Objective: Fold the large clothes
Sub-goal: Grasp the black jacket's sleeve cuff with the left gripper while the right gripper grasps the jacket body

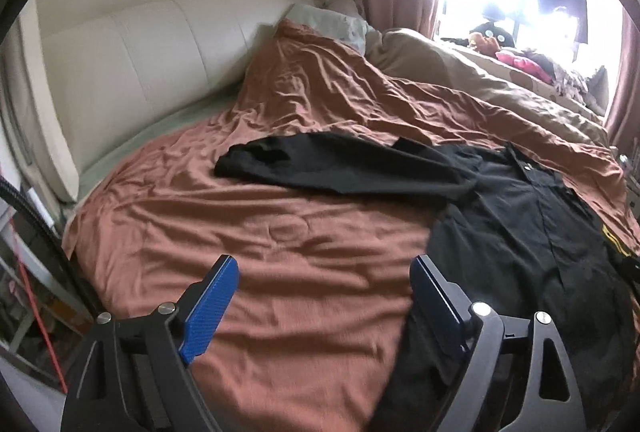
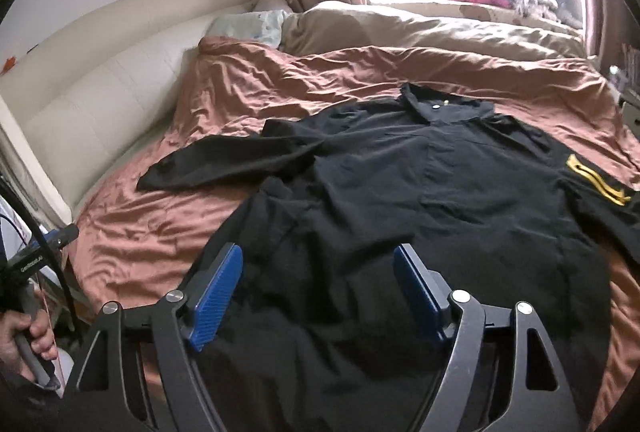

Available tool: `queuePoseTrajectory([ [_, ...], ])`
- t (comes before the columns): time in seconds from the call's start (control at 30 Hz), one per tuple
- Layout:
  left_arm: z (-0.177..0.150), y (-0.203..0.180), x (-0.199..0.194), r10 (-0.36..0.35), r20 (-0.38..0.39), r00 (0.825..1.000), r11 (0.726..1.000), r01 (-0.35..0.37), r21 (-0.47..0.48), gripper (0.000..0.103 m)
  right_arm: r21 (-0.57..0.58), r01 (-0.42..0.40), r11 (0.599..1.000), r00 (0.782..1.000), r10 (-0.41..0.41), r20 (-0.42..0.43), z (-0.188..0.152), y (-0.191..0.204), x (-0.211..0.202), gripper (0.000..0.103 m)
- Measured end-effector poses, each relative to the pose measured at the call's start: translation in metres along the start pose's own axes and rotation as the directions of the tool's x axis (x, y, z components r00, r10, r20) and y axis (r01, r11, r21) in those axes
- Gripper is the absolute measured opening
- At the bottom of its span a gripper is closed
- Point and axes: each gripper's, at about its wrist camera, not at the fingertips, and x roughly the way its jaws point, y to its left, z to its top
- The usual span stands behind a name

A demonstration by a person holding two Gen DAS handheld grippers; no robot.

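A black shirt [image 2: 420, 192] is lying spread flat on the rust-coloured bedcover [image 2: 168, 232], collar pointing to twelve o'clock. The right gripper [image 2: 318, 288] is hovering over the shirt's lower hem with its blue pads spread apart and nothing between them. Only this right view is showing the yellow stripes [image 2: 596, 180] on the sleeve at three o'clock, and a hand [image 2: 24, 336] gripping the other tool's handle at eight o'clock.

The left gripper [image 1: 324, 296] is hanging with its pads spread wide, mostly over bare bedcover [image 1: 240, 240], its right finger over the shirt's [image 1: 520, 224] edge. The left view is giving the long sleeve [image 1: 340, 168] stretching toward ten o'clock, and more of the cream headboard [image 1: 120, 44].
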Motion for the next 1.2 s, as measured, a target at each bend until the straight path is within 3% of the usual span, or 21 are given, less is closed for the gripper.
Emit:
queuePoseTrajectory([
  [0.27, 0.068, 0.039, 0.077, 0.008, -0.032, 0.999, 0.994, -0.011, -0.110, 0.085, 0.075, -0.063, 0.995, 0.998, 0.065, -0.022, 0.045, -0.024, 0.075, 0.077],
  [0.33, 0.079, 0.046, 0.093, 0.018, -0.050, 0.999, 0.992, -0.025, -0.126, 0.079, 0.090, -0.079, 0.993, 0.996, 0.083, -0.038, 0.054, -0.027, 0.099, 0.077],
  [0.5, 0.100, 0.069, 0.142, 0.010, -0.102, 0.995, 0.979, -0.031, -0.201, 0.078, 0.086, -0.079, 0.993, 0.994, 0.085, -0.063, 0.076, -0.024, 0.148, 0.077],
  [0.63, 0.102, 0.091, 0.185, -0.009, -0.162, 0.987, 0.956, -0.039, -0.291, 0.077, 0.104, -0.083, 0.991, 0.992, 0.092, -0.082, 0.090, -0.022, 0.183, 0.077],
  [0.77, 0.096, 0.110, 0.231, -0.017, -0.229, 0.973, 0.930, -0.069, -0.361, 0.064, 0.140, -0.087, 0.986, 0.988, 0.104, -0.114, 0.102, -0.026, 0.224, 0.077],
  [0.97, 0.085, 0.130, 0.282, -0.007, -0.267, 0.964, 0.905, -0.107, -0.411, 0.063, 0.142, -0.087, 0.986, 0.979, 0.111, -0.171, 0.110, -0.030, 0.278, 0.076],
  [1.07, 0.082, 0.135, 0.303, -0.005, -0.277, 0.961, 0.897, -0.118, -0.425, 0.062, 0.173, -0.086, 0.981, 0.973, 0.120, -0.195, 0.110, -0.033, 0.304, 0.069],
  [1.2, 0.082, 0.140, 0.324, 0.039, -0.273, 0.961, 0.886, -0.160, -0.435, 0.034, 0.208, -0.091, 0.974, 0.961, 0.140, -0.237, 0.109, -0.032, 0.340, 0.054],
])
